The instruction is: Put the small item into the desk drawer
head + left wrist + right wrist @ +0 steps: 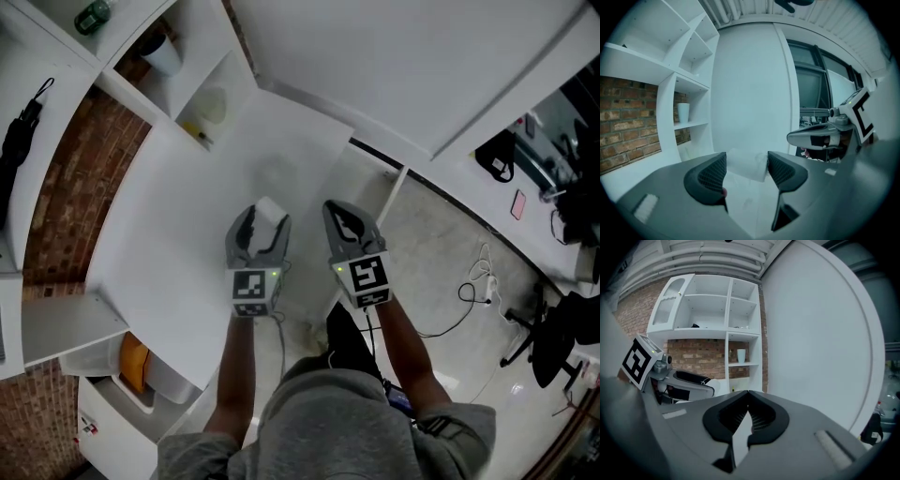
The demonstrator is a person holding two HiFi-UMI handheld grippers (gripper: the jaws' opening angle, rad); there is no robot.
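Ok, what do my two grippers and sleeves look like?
The left claw and right claw are grey with dark ribbed pads. Each carries a white cube with black square markers and a small green light. Grey short sleeves.

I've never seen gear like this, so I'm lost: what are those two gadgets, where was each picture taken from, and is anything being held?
No robot: a person holds a two-jaw gripper in each hand. One picture comes from a camera on the person's head, looking down at the white desk; the other two from cameras riding on the grippers. The left gripper pinches a small white block between its jaws. The right gripper is shut and empty. A white cup stands on a shelf.
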